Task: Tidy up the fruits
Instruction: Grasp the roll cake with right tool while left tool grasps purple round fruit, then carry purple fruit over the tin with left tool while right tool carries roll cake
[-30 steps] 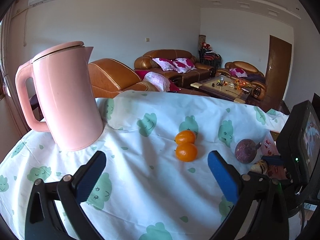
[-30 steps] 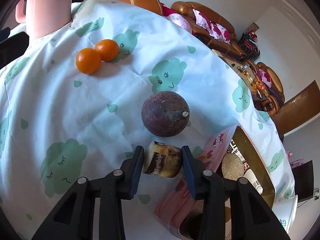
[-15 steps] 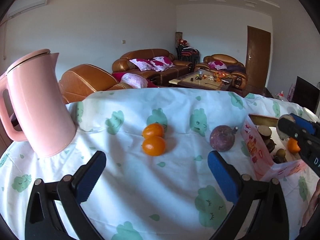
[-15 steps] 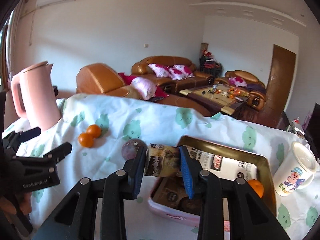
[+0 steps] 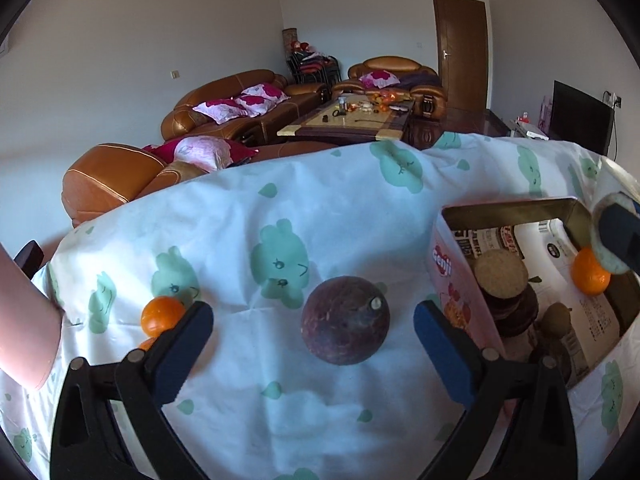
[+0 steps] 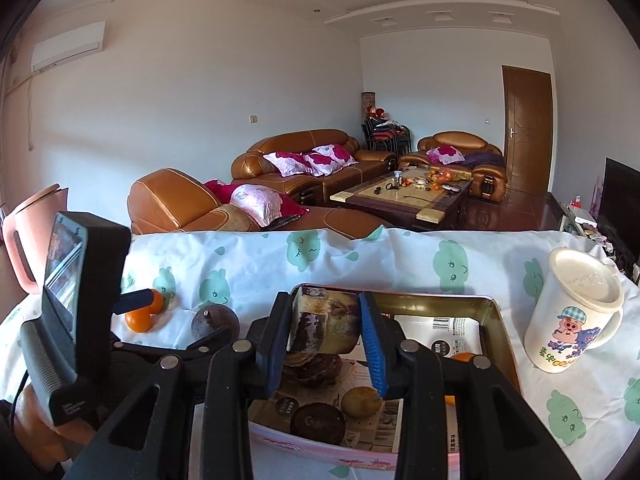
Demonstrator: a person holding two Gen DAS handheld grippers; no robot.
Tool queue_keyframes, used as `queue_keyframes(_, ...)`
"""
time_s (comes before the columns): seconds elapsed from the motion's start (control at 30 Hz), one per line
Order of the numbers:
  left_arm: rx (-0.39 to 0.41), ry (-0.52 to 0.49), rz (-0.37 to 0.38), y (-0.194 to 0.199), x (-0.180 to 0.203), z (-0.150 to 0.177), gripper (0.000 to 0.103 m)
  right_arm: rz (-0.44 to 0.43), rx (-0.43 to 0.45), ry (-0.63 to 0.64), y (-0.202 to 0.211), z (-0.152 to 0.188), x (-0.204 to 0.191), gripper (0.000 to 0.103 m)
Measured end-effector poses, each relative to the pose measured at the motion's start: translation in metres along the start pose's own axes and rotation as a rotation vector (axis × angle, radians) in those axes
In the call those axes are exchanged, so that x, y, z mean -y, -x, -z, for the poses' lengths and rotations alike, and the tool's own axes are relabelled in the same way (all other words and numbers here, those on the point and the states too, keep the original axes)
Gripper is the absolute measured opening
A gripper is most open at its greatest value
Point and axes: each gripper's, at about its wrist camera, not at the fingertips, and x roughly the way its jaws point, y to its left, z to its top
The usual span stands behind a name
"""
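My left gripper is open, its blue pads on either side of a dark purple round fruit lying on the white cloud-print cloth. Two oranges lie just left of it. My right gripper is shut on a brown, mottled cut fruit piece and holds it above the pink tin box. The box holds several dark fruit pieces and an orange. The purple fruit and oranges also show in the right wrist view.
A pink kettle stands at the table's far left. A white lidded mug with a pig picture stands right of the box. The left gripper's body and screen fill the left of the right wrist view. Sofas stand beyond the table.
My left gripper moved right and forward from the oranges to straddle the purple fruit. My right gripper lifted the cut fruit piece off the cloth and carried it over the box.
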Motion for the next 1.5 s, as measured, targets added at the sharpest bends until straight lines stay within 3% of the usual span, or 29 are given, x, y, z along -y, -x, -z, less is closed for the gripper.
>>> queue_keyframes(0.17,-0.079,0.087,0.037,-0.028,-0.011,-0.01,0.101,-0.003,-0.02,0.001,-0.006,0.002,0.003,0.036)
queue_keyframes(0.27,-0.129,0.128,0.132,-0.039,-0.015,-0.009,0.084,0.003,-0.037,-0.006,-0.011,0.004,0.006,0.036)
queue_keyframes(0.4,-0.09,0.088,0.186,-0.028,-0.005,-0.011,0.052,0.002,-0.047,-0.025,-0.015,0.006,0.008,0.036)
queue_keyframes(0.53,-0.057,0.056,0.092,-0.016,0.006,-0.011,0.052,0.003,-0.045,-0.019,-0.015,0.006,0.006,0.036)
queue_keyframes(0.77,0.08,0.131,-0.023,0.026,-0.001,0.002,0.052,0.018,-0.027,0.001,-0.011,0.006,0.001,0.036)
queue_keyframes(0.93,0.115,0.195,-0.024,0.042,-0.009,0.013,0.052,0.02,-0.005,0.011,-0.004,0.005,-0.002,0.036)
queue_keyframes(1.5,0.155,0.266,-0.034,0.084,-0.003,0.053,0.052,-0.008,0.036,0.087,0.013,0.01,-0.026,0.036)
